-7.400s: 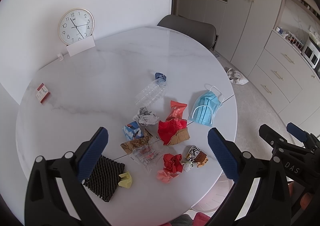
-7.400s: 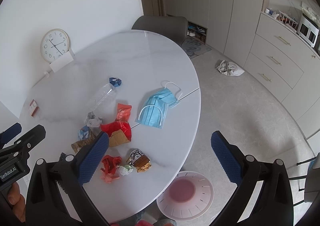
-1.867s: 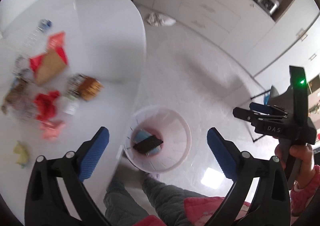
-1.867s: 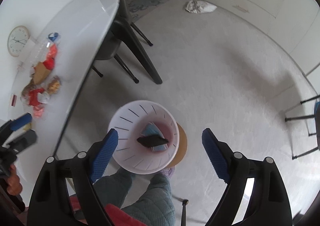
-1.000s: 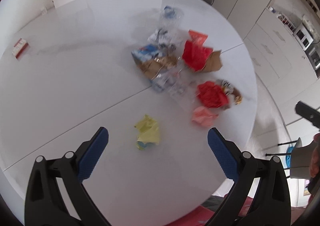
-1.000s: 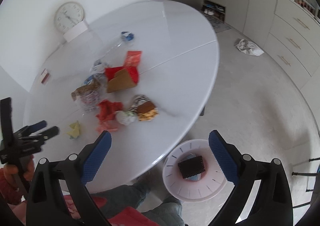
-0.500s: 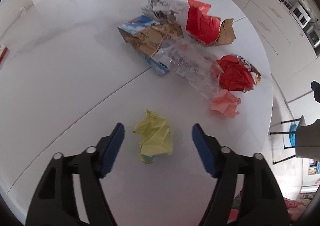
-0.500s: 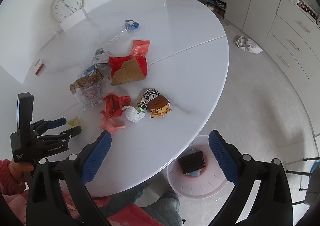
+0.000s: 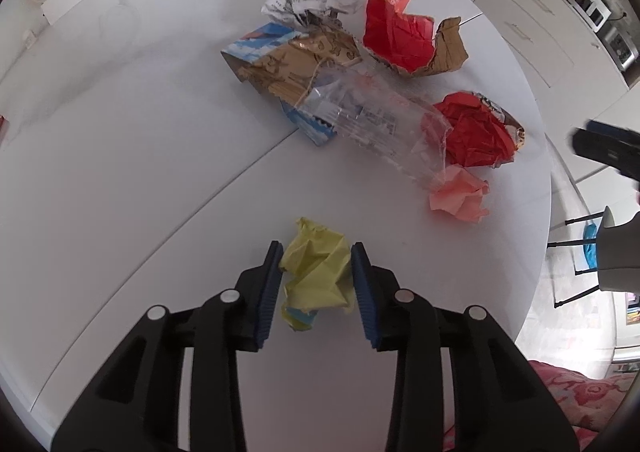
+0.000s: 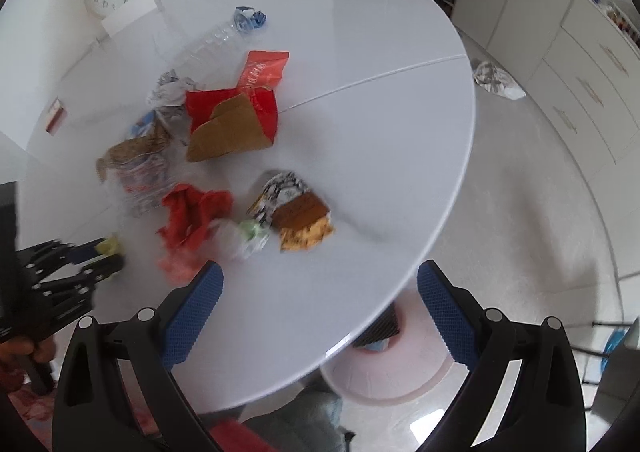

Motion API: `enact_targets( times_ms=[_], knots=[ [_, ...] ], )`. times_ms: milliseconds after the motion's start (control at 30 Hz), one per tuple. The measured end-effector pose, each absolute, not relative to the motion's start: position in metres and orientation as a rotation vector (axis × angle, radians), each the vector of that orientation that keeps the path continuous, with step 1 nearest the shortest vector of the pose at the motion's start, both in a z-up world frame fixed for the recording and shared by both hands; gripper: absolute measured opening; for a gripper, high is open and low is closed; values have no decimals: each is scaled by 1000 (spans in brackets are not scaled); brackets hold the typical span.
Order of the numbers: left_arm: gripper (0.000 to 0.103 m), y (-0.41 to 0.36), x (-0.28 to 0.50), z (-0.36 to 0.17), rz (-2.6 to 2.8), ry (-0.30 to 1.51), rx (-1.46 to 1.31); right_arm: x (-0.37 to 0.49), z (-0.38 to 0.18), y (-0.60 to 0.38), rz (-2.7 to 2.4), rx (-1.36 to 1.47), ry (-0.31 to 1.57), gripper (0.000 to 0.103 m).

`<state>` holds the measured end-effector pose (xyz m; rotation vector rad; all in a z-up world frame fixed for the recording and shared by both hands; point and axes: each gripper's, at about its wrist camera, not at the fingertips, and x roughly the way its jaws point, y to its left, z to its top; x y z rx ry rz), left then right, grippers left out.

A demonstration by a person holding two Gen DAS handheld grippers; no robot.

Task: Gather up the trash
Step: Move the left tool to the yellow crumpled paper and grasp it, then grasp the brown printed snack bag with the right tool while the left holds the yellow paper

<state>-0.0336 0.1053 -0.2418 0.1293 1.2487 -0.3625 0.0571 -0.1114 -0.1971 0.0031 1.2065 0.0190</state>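
Now the left gripper [image 9: 316, 284] is closing around the yellow paper wad [image 9: 316, 272].

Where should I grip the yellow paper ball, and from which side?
Grip the yellow paper ball across its bulging middle, coming from above. It lies alone on the table, apart from the pink wad, crumpled with no flat edge. The left gripper already straddles it, jaws closing on both sides.

Bright, even daylight with soft shadows; strong fisheye bending at edges, right wrist view motion-blurred.
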Motion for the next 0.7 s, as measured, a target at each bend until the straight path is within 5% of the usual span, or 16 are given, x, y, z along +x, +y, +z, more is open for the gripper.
enact_targets(
  times_ms=[133, 467, 600, 700],
  knots=[
    [35, 108, -34, -225, -350, 1218, 114, 79, -217, -107, 76, -106, 1247, 81],
    [35, 99, -14, -165, -358, 1135, 38, 104, -239, -102, 290, -243, 1291, 80],
    [35, 85, -9, -149, -372, 1117, 11, 110, -249, -101, 317, -269, 1336, 51],
    [35, 79, -14, -143, -380, 1106, 11, 111, -250, -104, 315, -274, 1332, 47]
  ],
)
